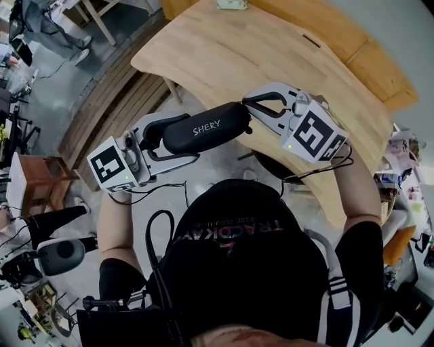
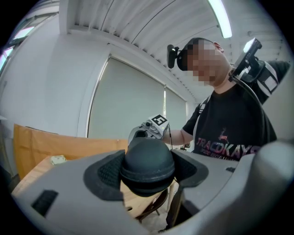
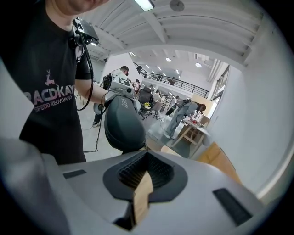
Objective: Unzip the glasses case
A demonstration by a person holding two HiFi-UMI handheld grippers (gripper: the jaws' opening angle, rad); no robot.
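Observation:
A black glasses case (image 1: 203, 129) marked SHERY is held in the air, lying crosswise in front of the person's chest, above the near edge of the wooden table (image 1: 271, 47). My left gripper (image 1: 157, 132) is shut on its left end. In the left gripper view the rounded end of the case (image 2: 147, 165) sits pressed between the dark pads. My right gripper (image 1: 249, 108) is shut, with its tips at the case's right end. In the right gripper view the case (image 3: 121, 124) rises just beyond the closed right gripper (image 3: 144, 172). No zipper pull shows between the jaws.
A small pale object (image 1: 234, 4) lies at the table's far edge. A dark chair (image 1: 271, 162) stands under the table's near edge, and a wooden stool (image 1: 41, 183) stands at the left. Cables hang from both grippers. People (image 3: 186, 117) stand at a distant table.

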